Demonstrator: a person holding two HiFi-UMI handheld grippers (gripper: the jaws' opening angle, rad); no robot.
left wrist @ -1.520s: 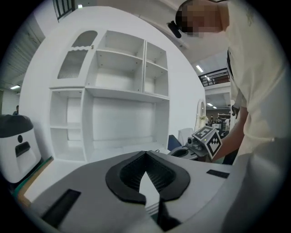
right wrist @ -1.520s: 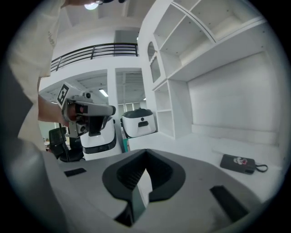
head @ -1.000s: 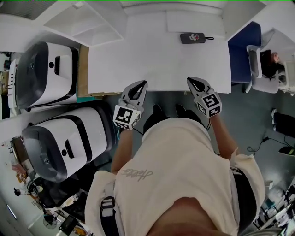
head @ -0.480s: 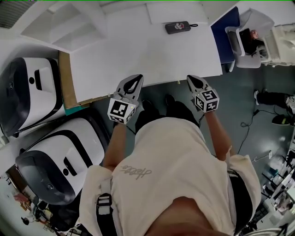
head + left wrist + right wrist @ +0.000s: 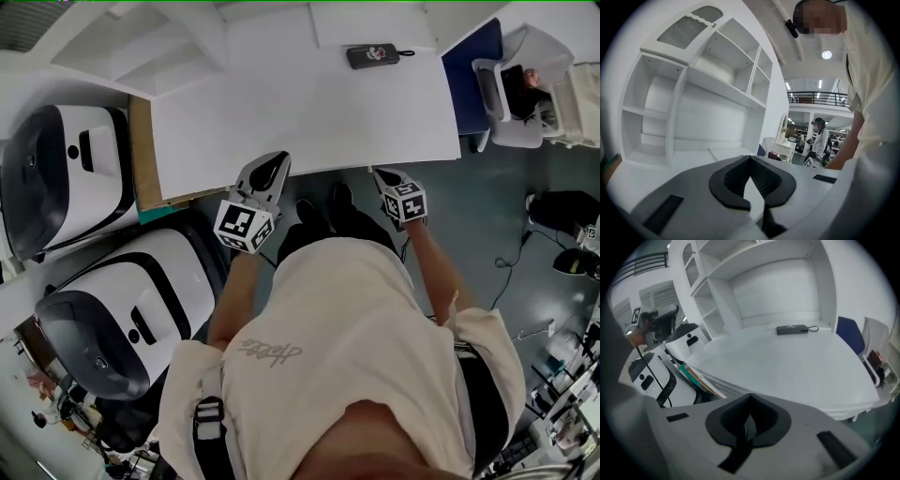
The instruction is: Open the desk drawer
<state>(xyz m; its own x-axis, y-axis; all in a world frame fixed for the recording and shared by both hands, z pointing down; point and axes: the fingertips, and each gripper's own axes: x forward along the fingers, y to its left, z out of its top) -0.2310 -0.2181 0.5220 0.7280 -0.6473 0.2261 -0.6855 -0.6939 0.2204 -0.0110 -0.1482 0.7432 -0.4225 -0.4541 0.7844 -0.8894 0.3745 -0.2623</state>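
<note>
The white desk [image 5: 300, 103] fills the upper middle of the head view, and its top [image 5: 787, 366] spreads out ahead in the right gripper view. No drawer front or handle shows in any view; the top hides whatever is under it. My left gripper [image 5: 278, 157] is shut and empty, its tips just over the desk's front edge; in the left gripper view [image 5: 757, 208] it points level across the desk at the shelves. My right gripper [image 5: 375, 172] is shut and empty, tilted down just in front of the edge, and in the right gripper view [image 5: 740, 441] the desk's front edge [image 5: 801, 401] lies close ahead.
A black remote-like case [image 5: 375, 54] lies at the desk's far side, below a white shelf unit [image 5: 141, 47]. Two large white and black machines [image 5: 66, 169] [image 5: 131, 300] stand at the left beside a brown board [image 5: 142, 150]. A blue chair [image 5: 469, 66] is at the right.
My right gripper has dropped and tipped downward, from over the desk's edge to just in front of it. The left gripper has barely shifted.
</note>
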